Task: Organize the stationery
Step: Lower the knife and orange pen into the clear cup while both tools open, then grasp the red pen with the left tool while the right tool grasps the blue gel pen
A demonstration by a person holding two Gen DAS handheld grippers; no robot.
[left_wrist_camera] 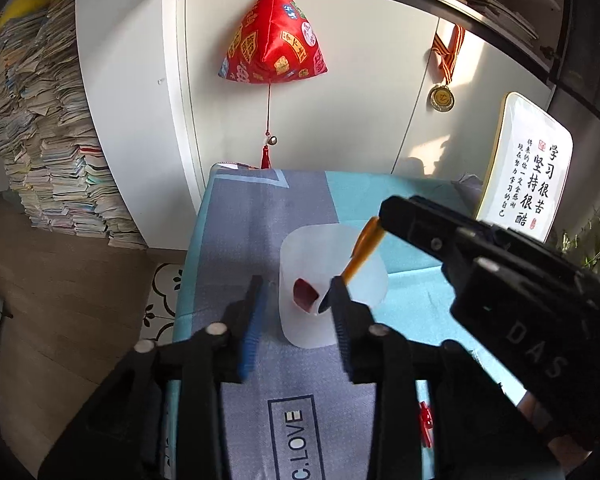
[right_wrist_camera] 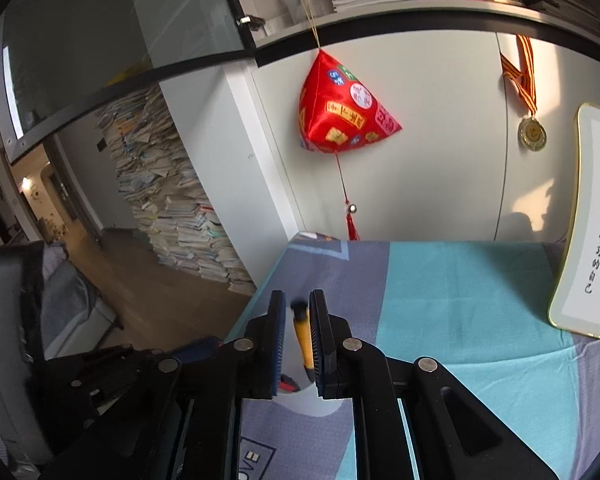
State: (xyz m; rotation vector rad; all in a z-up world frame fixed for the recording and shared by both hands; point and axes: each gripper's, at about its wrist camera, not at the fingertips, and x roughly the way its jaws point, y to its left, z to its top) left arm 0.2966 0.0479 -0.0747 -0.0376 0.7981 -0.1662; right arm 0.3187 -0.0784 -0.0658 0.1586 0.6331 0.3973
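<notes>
Patterned tablecloth (left_wrist_camera: 236, 240) carried the translucent cup (left_wrist_camera: 324, 280) near its left edge. Your left gripper (left_wrist_camera: 296, 320) gaped empty around it; right gripper (right_wrist_camera: 300, 344), narrow, loosely bracketed the orange pen (left_wrist_camera: 362, 252), which could tip out.

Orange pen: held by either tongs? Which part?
Right tongs bracket the orange pen near its top end, but a gap shows beside it: apparently released, tip in the white cup. Left tongs open, empty.
</notes>
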